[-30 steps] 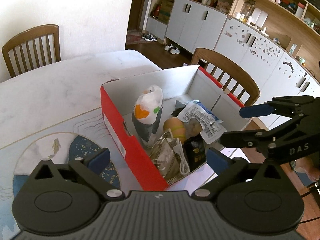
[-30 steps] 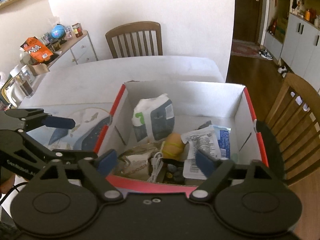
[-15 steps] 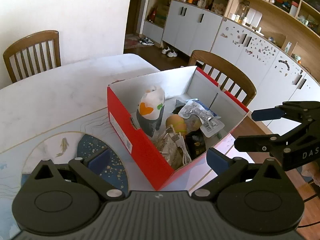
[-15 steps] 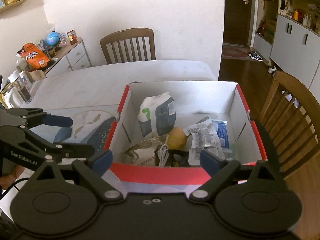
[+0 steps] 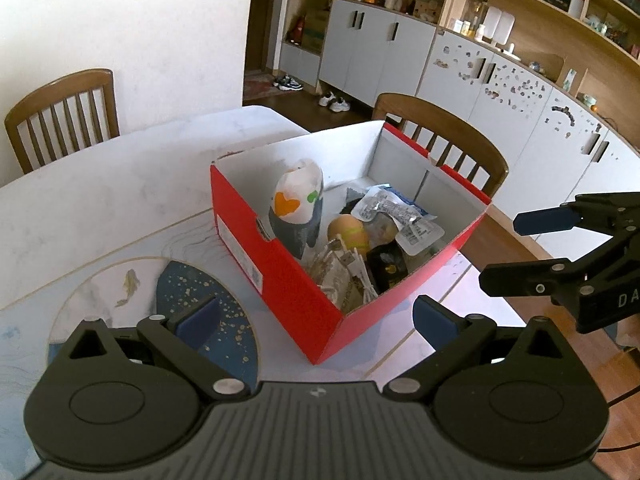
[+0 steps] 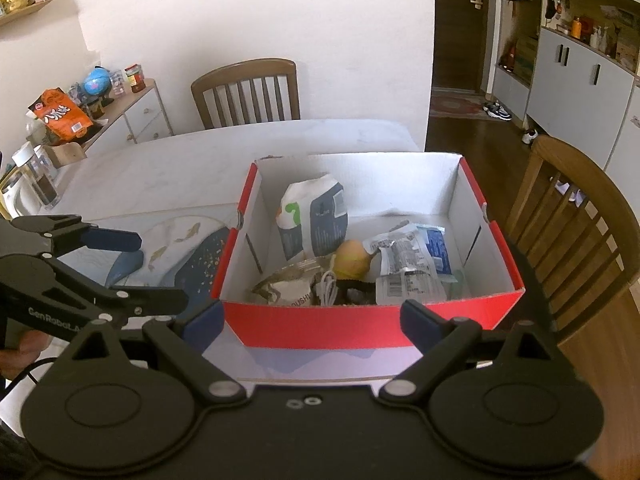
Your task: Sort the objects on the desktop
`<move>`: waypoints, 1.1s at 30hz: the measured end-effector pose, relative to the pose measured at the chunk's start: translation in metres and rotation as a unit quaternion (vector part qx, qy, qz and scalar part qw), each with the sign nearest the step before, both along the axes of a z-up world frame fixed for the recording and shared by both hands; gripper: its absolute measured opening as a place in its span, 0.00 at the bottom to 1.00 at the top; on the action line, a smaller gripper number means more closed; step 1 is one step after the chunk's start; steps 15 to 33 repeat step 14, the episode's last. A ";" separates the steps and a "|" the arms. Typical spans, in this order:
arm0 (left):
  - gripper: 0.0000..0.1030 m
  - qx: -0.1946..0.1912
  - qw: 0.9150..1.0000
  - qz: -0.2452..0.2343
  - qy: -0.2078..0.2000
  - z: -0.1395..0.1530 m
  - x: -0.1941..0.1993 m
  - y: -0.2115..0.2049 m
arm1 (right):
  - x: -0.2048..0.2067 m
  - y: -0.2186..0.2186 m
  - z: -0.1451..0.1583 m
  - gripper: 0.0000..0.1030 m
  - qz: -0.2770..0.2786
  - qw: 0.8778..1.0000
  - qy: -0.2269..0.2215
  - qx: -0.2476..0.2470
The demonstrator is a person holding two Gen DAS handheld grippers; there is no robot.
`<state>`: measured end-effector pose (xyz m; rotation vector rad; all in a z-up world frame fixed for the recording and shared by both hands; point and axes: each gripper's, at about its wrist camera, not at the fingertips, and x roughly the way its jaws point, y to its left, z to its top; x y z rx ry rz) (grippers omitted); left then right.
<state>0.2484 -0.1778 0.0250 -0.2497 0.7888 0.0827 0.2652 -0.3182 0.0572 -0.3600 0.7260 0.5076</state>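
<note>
- Left gripper point(image 5: 316, 314): blue-padded fingers point(image 5: 198, 316) spread wide apart, nothing between them.
- Right gripper point(image 6: 312, 318): fingers point(image 6: 416, 322) also wide apart, empty.
- Red cardboard box with white inside point(image 6: 372, 326) sits on the white marble table point(image 5: 100, 184), just ahead of both fingertips.
- White-and-grey pouch point(image 6: 314, 216), yellow egg-shaped toy point(image 6: 352, 258) and white cable point(image 6: 328, 286) lie inside it.
</note>
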 end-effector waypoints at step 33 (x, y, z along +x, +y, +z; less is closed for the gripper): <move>1.00 -0.002 1.000 -0.004 0.001 -0.002 -0.005 -0.002 | -0.008 -0.002 -0.004 0.93 -0.011 1.000 0.003 0.000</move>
